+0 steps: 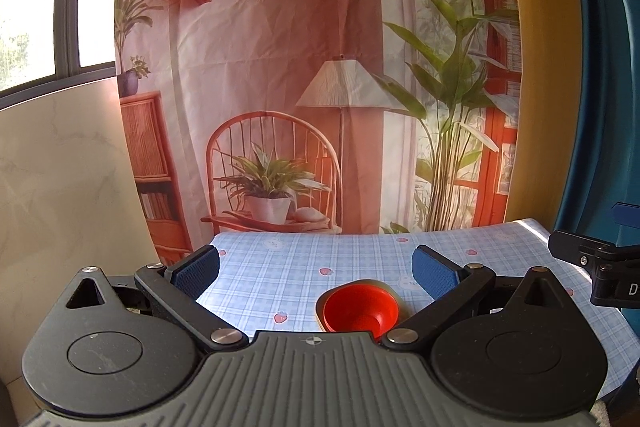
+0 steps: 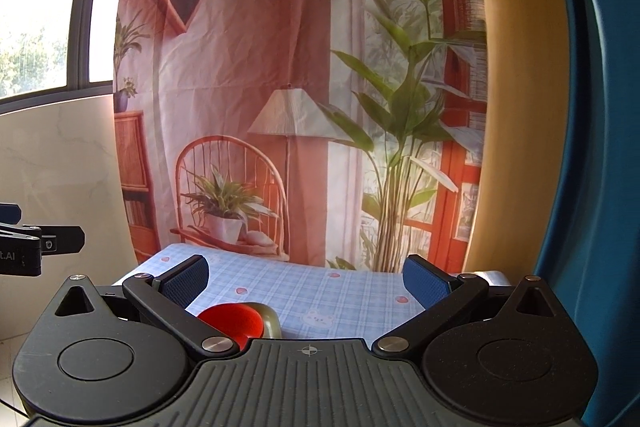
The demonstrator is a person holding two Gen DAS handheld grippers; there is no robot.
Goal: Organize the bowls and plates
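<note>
A red bowl [image 1: 360,311] sits nested in an olive-green dish [image 1: 386,285] on the blue checked tablecloth [image 1: 288,275]. In the left wrist view it lies low and right of centre, just past my left gripper [image 1: 316,269], which is open and empty above the table. In the right wrist view the red bowl [image 2: 234,321] and the olive dish [image 2: 270,319] show low and left, partly hidden behind my right gripper [image 2: 306,277], which is open and empty. The right gripper's side shows at the right edge of the left wrist view [image 1: 600,267].
A printed backdrop [image 1: 320,87] of a chair, lamp and plants hangs behind the table's far edge. A marble wall and window [image 1: 40,27] stand at the left. A blue curtain [image 2: 592,147] hangs at the right, past the table's right edge.
</note>
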